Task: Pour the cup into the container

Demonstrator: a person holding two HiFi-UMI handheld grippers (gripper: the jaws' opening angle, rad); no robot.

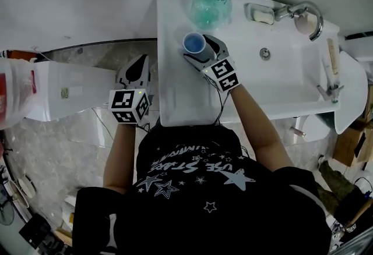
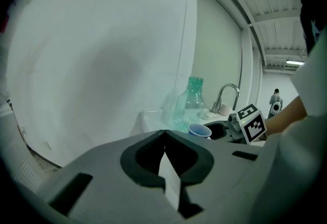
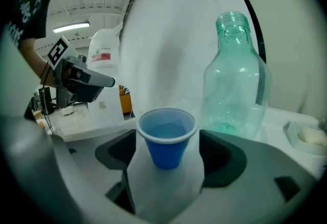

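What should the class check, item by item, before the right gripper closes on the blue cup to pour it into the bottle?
1. Cup upright: ok.
2. Cup centred in the right gripper: ok, it stands between the jaws.
3. Cup gripped: not ok, the jaws stand apart with a gap on each side.
4. Bottle upright with no cap on its mouth: ok.
5. Liquid in the cup: cannot tell, the inside looks blue all over.
6. Left gripper out of the way: ok, jaws shut on nothing, off to the side.
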